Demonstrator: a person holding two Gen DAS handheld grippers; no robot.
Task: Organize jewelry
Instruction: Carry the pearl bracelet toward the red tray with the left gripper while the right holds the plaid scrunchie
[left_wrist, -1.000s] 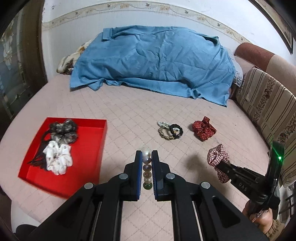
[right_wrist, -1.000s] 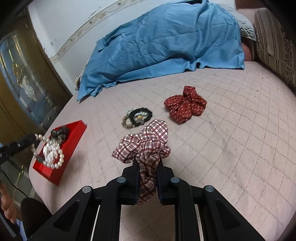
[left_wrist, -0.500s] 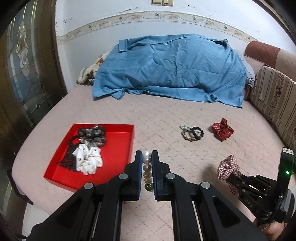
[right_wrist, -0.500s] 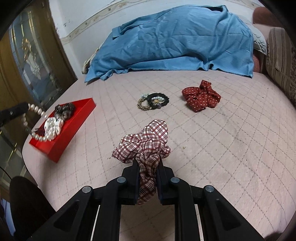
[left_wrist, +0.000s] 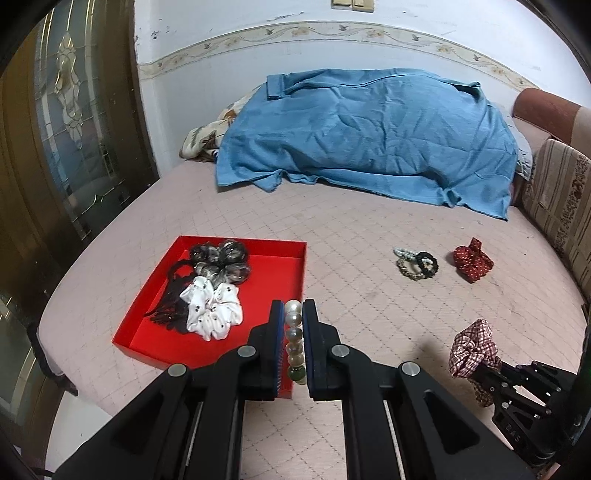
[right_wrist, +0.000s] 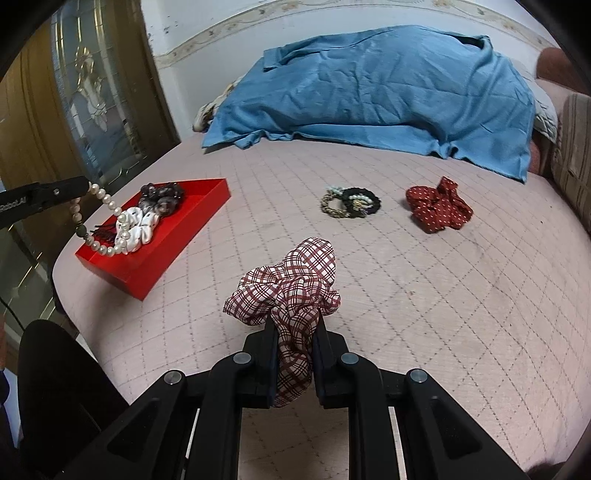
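Note:
My left gripper (left_wrist: 293, 317) is shut on a pearl bead bracelet (left_wrist: 294, 341) and hovers over the near right corner of the red tray (left_wrist: 280, 266). In the right wrist view the bracelet (right_wrist: 107, 221) dangles from that gripper above the tray (right_wrist: 173, 240). The tray holds a white dotted scrunchie (left_wrist: 212, 312), a dark patterned scrunchie (left_wrist: 221, 258) and a black hair piece. My right gripper (right_wrist: 295, 325) is shut on a red plaid scrunchie (right_wrist: 291, 284), seen low on the right (left_wrist: 472, 347) in the left wrist view. A small pile of bracelets (left_wrist: 417, 262) and a red dotted scrunchie (left_wrist: 472, 262) lie on the bed.
A pink quilted bed (left_wrist: 351, 229) carries everything. A rumpled blue sheet (left_wrist: 369, 133) covers the far end. A striped cushion (left_wrist: 561, 206) lines the right side. A glass-panelled door (left_wrist: 74, 140) stands beyond the bed's left edge.
Both grippers have swung left toward the red tray, each still shut on its item. The tray now sits closer under the left gripper, and the bracelet hangs over it.

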